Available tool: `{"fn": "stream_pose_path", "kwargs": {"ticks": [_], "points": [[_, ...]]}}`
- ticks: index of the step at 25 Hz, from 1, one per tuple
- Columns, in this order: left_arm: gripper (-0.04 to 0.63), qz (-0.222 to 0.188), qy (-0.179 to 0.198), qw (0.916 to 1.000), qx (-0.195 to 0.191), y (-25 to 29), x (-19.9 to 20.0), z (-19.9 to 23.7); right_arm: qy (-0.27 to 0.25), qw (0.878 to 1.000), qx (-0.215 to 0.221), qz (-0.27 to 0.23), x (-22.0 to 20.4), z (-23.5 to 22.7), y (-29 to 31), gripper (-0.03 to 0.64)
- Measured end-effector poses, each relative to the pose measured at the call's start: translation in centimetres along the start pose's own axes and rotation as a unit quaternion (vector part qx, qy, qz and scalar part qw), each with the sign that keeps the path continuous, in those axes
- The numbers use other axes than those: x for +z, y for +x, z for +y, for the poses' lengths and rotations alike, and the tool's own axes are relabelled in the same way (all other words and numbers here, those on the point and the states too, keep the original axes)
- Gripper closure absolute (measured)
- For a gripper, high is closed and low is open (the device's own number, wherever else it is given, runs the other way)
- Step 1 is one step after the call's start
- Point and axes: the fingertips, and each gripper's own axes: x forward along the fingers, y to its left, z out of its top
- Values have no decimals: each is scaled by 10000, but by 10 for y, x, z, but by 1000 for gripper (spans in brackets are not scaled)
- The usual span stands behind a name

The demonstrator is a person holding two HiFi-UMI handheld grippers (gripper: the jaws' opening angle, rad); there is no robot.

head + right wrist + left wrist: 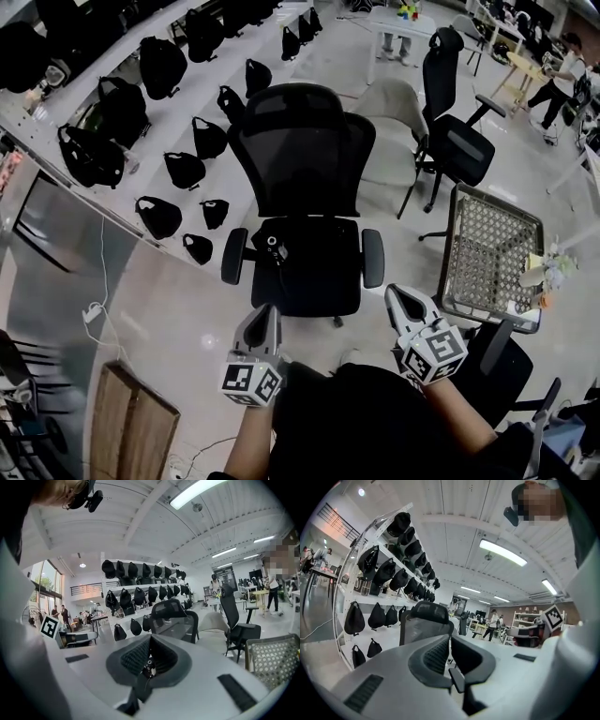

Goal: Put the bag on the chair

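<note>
Head view: the small black fabric bag (271, 242) appears to lie on the seat of the black mesh-backed office chair (300, 159), at the seat's rear left corner just inside the left armrest. Judged from this, the placing step is done and only the retreat remains. The left gripper (270, 311) and the right gripper (397, 294) hang just short of the seat's front edge, one to each side, each with its tongs pressed together and nothing between them. The next move calls for a plain withdrawal toward the body, clear of the seat's front edge and both armrests. Open pale floor (187, 319) lies left of the chair as far as the white shelf rack of hanging black bags (211, 98). On the right, a grey perforated-back chair (492, 248) stands near the right gripper and narrows the room there. Left gripper view: the left gripper (449, 641) has its tongs meeting along their length, empty. The chair (424, 620) rises beyond them with the rack (379, 581) to its left, and the bag is not visible here. Right gripper view: the right gripper (149, 644) also has its tongs together. A small dark item with a pale spot shows at their seam, and it cannot be told whether it belongs to the gripper. The chair (171, 616) stands ahead, with a second black office chair (234, 620) well apart to its right.
</note>
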Motion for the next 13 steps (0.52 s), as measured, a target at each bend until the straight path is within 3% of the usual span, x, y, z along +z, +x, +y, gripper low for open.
{"fn": "stream_pose_path", "kwargs": {"ticks": [13], "points": [[577,182,-127,9998,17,3,-18,-5,-16,9998,-190,104,-11,-6,-15,617]]}}
